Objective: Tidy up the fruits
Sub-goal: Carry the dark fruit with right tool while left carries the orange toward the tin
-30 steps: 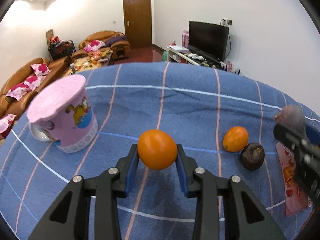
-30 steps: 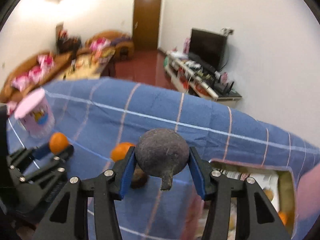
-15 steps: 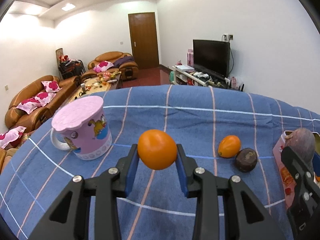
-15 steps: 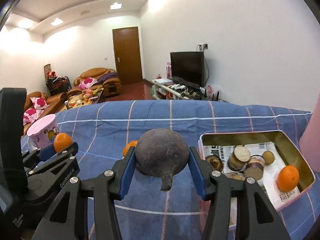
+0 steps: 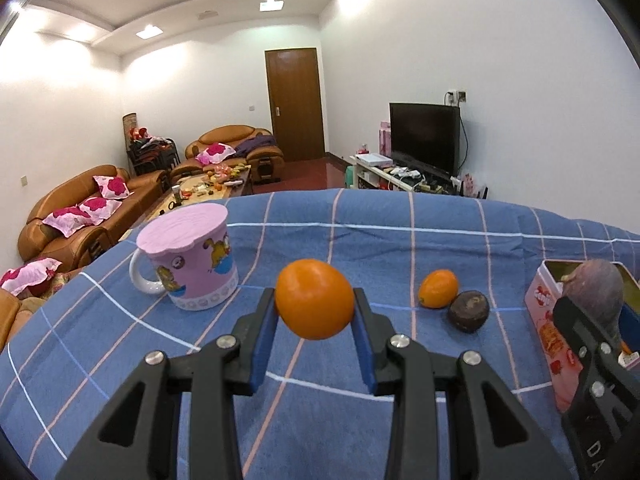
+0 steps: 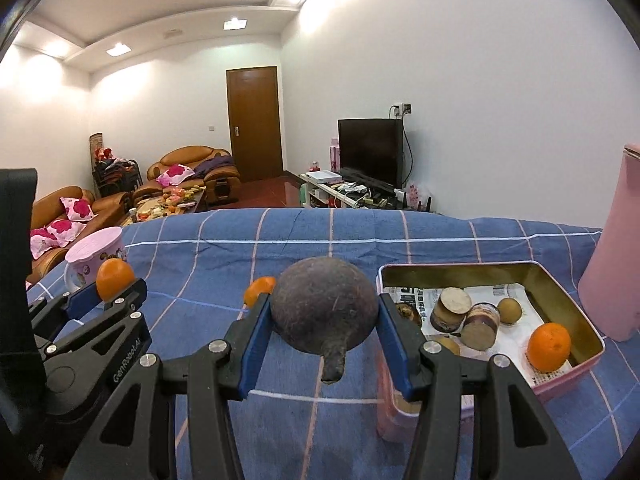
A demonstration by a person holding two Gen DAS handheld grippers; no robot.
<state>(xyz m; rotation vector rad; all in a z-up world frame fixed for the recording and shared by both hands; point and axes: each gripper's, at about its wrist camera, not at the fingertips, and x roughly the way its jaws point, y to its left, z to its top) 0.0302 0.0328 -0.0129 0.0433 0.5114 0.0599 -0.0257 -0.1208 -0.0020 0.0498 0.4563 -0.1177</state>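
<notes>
At the far left, a pink mug stands on the blue checked cloth, apart from the sorting. The left gripper clamps an orange and holds it clear above the cloth, probably to carry it right toward the tin. Another small orange and a dark round fruit lie touching on the cloth, not yet collected. The right gripper grips a dark stemmed fruit, angled gently down just left of the pink tin, which already holds an orange and cut pieces.

Matt checked cloth; glossy metal tin
</notes>
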